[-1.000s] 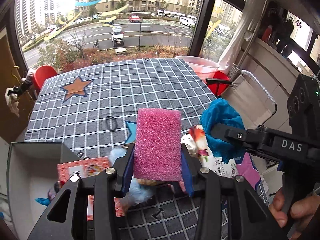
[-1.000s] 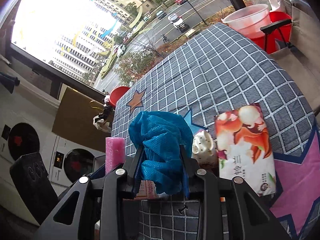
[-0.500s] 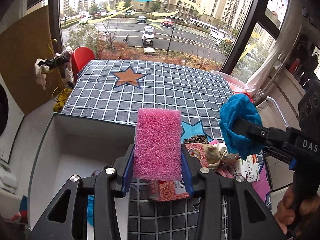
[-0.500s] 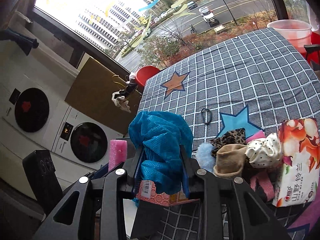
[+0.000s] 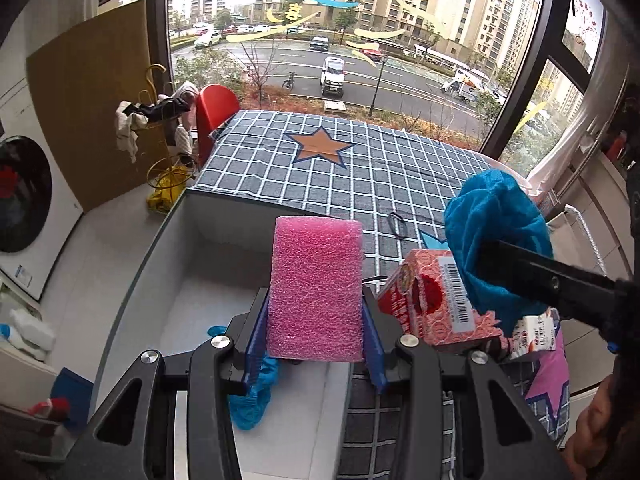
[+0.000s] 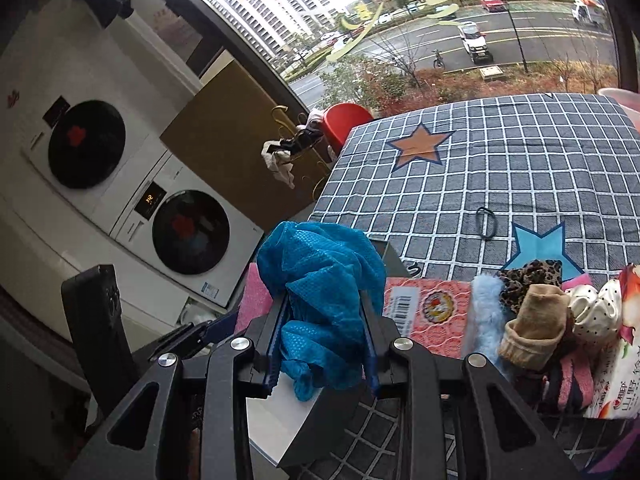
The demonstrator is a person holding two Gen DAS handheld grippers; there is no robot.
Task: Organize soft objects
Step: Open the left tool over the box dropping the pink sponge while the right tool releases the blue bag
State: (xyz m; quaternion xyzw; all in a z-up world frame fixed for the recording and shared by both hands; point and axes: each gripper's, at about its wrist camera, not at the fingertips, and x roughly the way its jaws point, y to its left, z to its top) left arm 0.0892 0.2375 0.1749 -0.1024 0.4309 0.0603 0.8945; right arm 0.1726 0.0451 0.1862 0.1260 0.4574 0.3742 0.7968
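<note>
My left gripper (image 5: 316, 344) is shut on a pink sponge (image 5: 316, 288) and holds it above the open white bin (image 5: 160, 240) at the table's left edge. A blue cloth item (image 5: 252, 396) lies in the bin. My right gripper (image 6: 324, 344) is shut on a crumpled blue cloth (image 6: 320, 288), also in the left wrist view (image 5: 496, 232), held over the bin's corner (image 6: 388, 256). The sponge's edge shows in the right wrist view (image 6: 256, 300). On the checked tablecloth (image 6: 500, 168) lie a beige sock (image 6: 536, 332), a fluffy light-blue item (image 6: 486, 312) and a leopard-print cloth (image 6: 528, 276).
A red tissue box (image 5: 432, 300) and a fruit-print tissue pack (image 6: 616, 368) lie by the soft pile. A black hair tie (image 6: 486, 222) lies mid-table. Two washing machines (image 6: 188, 236) stand left. A red chair (image 5: 216, 108) and a yellow rack (image 5: 168, 152) stand beyond the bin.
Both grippers have swung left with their loads: from over the soft pile on the table to over the white bin. Grips are unchanged.
</note>
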